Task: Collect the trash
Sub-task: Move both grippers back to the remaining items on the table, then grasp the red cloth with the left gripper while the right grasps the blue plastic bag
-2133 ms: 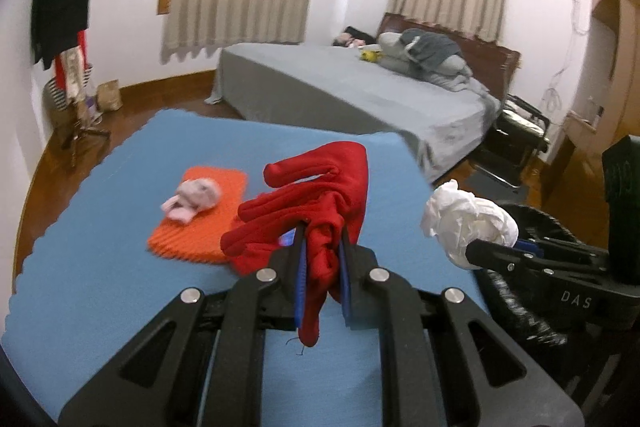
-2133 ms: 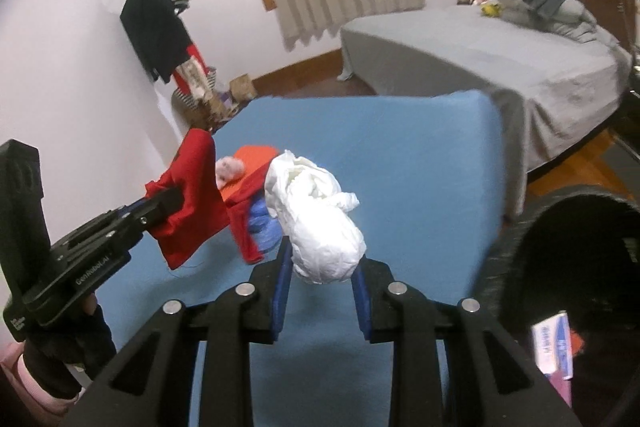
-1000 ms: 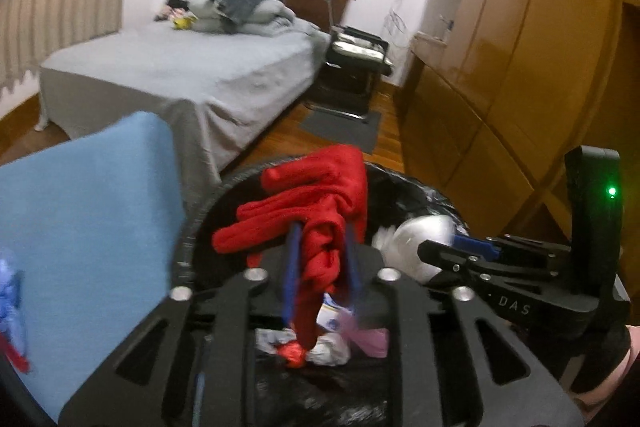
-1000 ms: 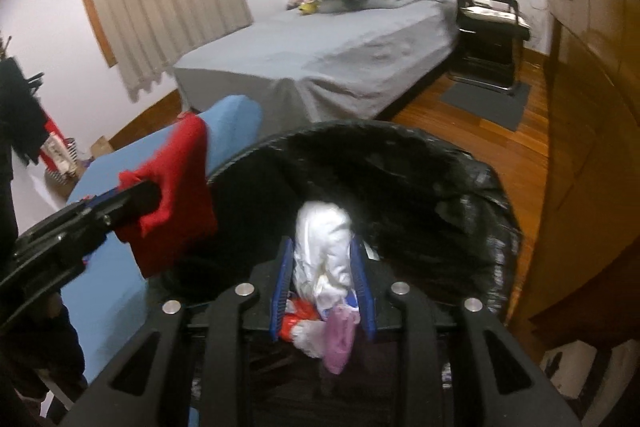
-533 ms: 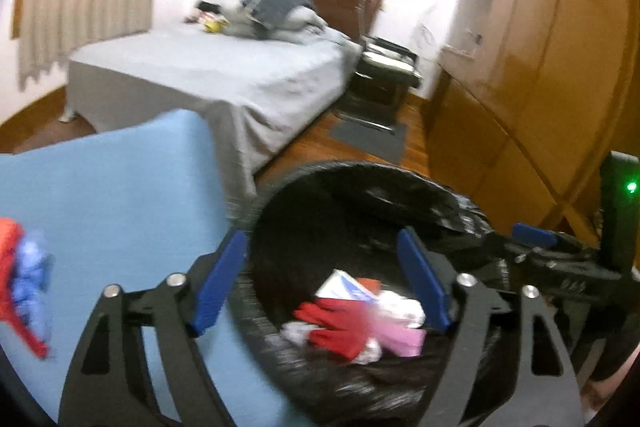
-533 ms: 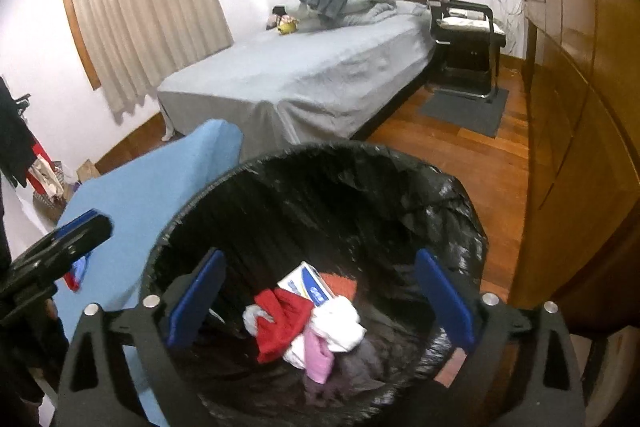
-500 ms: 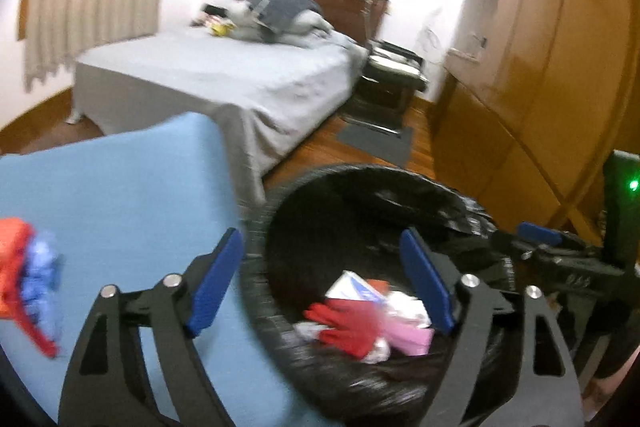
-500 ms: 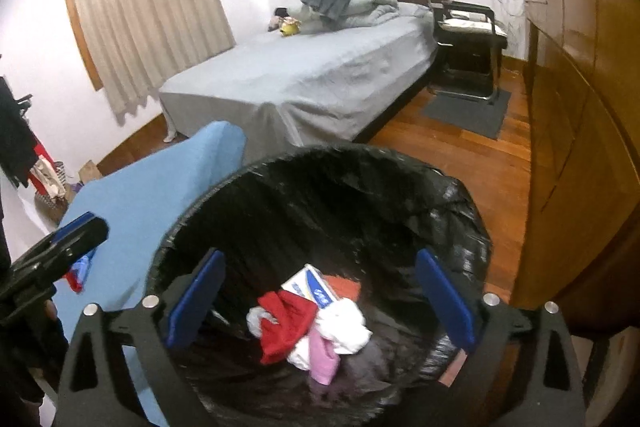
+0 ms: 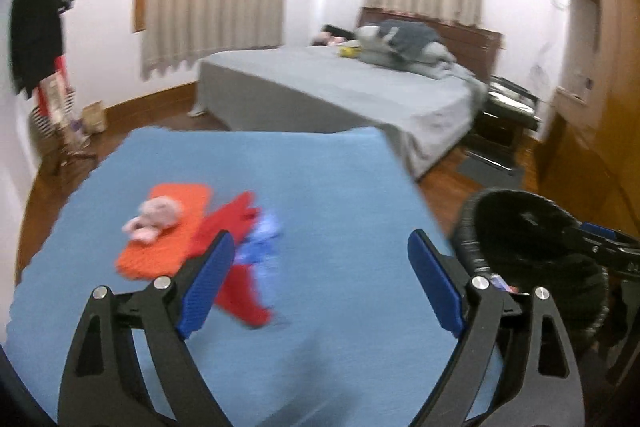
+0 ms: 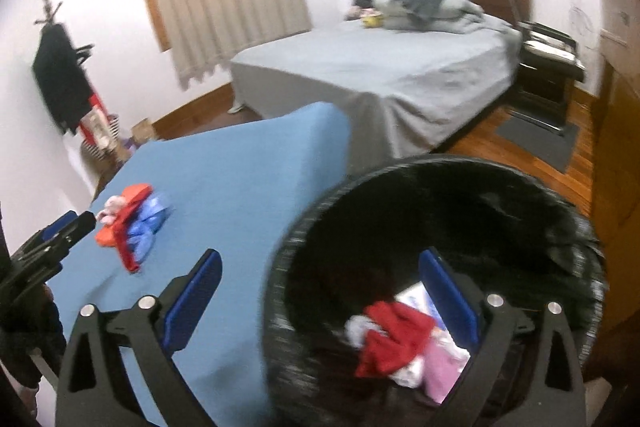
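My left gripper (image 9: pixel 320 283) is open and empty above the blue table (image 9: pixel 328 187). On the table lie a red glove (image 9: pixel 236 267), a blue crumpled item (image 9: pixel 260 239), an orange mat (image 9: pixel 172 227) and a pink wad (image 9: pixel 154 217) on the mat. My right gripper (image 10: pixel 320 299) is open and empty over the edge of the black-lined trash bin (image 10: pixel 460 195). Inside the bin lie a red glove (image 10: pixel 392 335), white and pink trash (image 10: pixel 440 371). The bin also shows at the right of the left wrist view (image 9: pixel 532 227).
A grey bed (image 9: pixel 340 91) stands behind the table. A coat rack (image 9: pixel 40 39) with dark clothes is at the far left. Wooden wardrobes (image 9: pixel 600 107) line the right wall. A dark nightstand (image 10: pixel 548 67) stands beside the bed.
Both grippers dropped the red glove and the white wad into the bin and opened. The left gripper has since swung back left over the blue table; the right has turned partly left too.
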`<state>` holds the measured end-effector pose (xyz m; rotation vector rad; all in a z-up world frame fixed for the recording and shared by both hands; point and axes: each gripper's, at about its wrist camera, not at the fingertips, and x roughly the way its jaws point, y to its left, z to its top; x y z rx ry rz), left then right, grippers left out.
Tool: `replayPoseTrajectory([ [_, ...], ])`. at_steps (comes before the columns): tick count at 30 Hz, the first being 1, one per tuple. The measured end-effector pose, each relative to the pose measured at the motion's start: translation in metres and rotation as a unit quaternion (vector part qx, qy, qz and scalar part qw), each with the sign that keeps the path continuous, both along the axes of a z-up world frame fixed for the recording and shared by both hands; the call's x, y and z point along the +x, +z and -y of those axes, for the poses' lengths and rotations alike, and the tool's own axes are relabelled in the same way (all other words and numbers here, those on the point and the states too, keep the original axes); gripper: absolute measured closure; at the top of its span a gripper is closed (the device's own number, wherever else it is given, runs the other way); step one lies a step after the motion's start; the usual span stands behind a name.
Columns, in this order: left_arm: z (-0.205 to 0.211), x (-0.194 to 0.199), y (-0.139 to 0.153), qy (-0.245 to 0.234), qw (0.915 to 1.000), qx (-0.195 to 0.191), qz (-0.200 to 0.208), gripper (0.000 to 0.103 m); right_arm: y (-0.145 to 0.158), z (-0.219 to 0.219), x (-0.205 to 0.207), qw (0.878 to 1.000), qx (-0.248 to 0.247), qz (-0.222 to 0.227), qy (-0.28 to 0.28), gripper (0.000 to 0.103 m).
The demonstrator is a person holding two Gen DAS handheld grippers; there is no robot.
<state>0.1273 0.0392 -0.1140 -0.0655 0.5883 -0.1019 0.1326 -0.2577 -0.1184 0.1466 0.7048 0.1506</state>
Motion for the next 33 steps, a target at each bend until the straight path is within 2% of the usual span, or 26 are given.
replayPoseTrajectory([
  [5,-0.043,0.006,-0.009,0.050,0.9987,-0.004,-0.011,0.017,-0.004,-0.044,0.019,0.999,-0.008,0.004,0.041,0.006],
  [8,-0.056,0.016,-0.015,0.064,0.9977,-0.006,-0.020,0.019,-0.009,-0.064,0.031,0.999,-0.009,0.003,0.053,0.006],
  [19,-0.081,0.058,-0.045,0.078,0.9952,-0.016,-0.056,0.034,-0.033,-0.112,0.063,0.997,-0.023,-0.013,0.077,0.006],
  [23,-0.083,0.070,-0.056,0.077,0.9939,-0.021,-0.076,0.049,-0.039,-0.119,0.064,0.996,-0.030,-0.018,0.084,0.006],
  [25,-0.083,0.076,-0.065,0.073,0.9926,-0.030,-0.093,0.049,-0.041,-0.122,0.064,0.995,-0.035,-0.019,0.087,0.006],
  [27,-0.082,0.078,-0.071,0.065,0.9920,-0.040,-0.101,0.056,-0.043,-0.123,0.064,0.995,-0.036,-0.021,0.088,0.006],
  [28,-0.082,0.078,-0.073,0.063,0.9919,-0.043,-0.102,0.060,-0.044,-0.123,0.064,0.995,-0.036,-0.023,0.088,0.006],
  [30,-0.081,0.077,-0.074,0.056,0.9922,-0.049,-0.100,0.076,-0.045,-0.123,0.065,0.995,-0.037,-0.026,0.087,0.006],
  [33,-0.077,0.075,-0.073,0.048,0.9930,-0.049,-0.096,0.088,-0.046,-0.124,0.066,0.995,-0.036,-0.029,0.087,0.006],
])
